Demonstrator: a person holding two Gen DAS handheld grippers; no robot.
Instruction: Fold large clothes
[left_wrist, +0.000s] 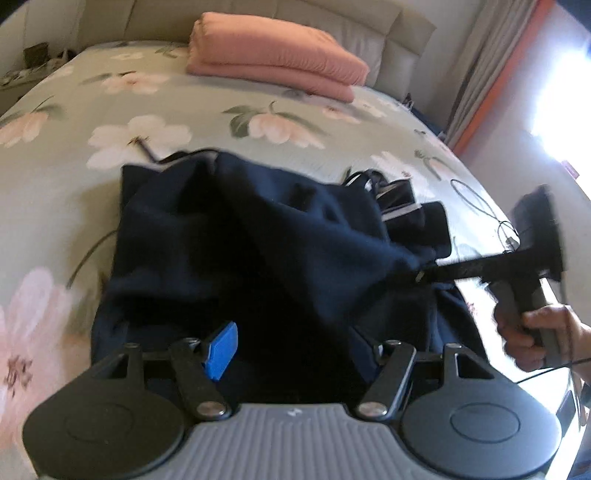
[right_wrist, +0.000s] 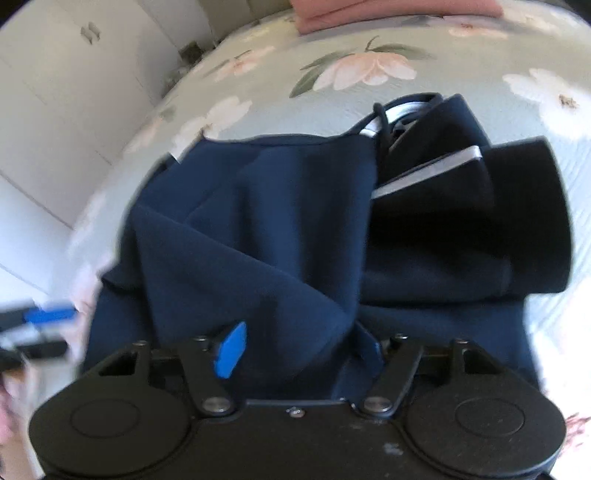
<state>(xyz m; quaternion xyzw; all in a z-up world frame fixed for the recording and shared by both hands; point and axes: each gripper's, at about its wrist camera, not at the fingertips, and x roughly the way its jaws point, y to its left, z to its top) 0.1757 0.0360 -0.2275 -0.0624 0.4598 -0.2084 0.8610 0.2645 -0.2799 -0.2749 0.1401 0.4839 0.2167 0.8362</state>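
Observation:
A large dark navy garment (left_wrist: 236, 243) with white trim lies bunched on the floral bedspread (left_wrist: 122, 107); it also fills the right wrist view (right_wrist: 258, 221). My left gripper (left_wrist: 295, 350) is low over its near edge; one blue pad (left_wrist: 221, 349) shows, the other is buried in cloth that drapes between the fingers. My right gripper (right_wrist: 299, 350) has a raised fold of the garment running down between its fingers, with one blue pad (right_wrist: 231, 349) showing. In the left wrist view the right gripper (left_wrist: 424, 273) pinches a corner of the cloth and pulls it taut.
A folded pink blanket (left_wrist: 273, 62) lies at the head of the bed against a beige headboard (left_wrist: 332, 22). A thin black cable (left_wrist: 476, 199) loops on the bedspread at the right. White cupboards (right_wrist: 66, 92) stand beside the bed. Curtains and a bright window (left_wrist: 554, 103) are at right.

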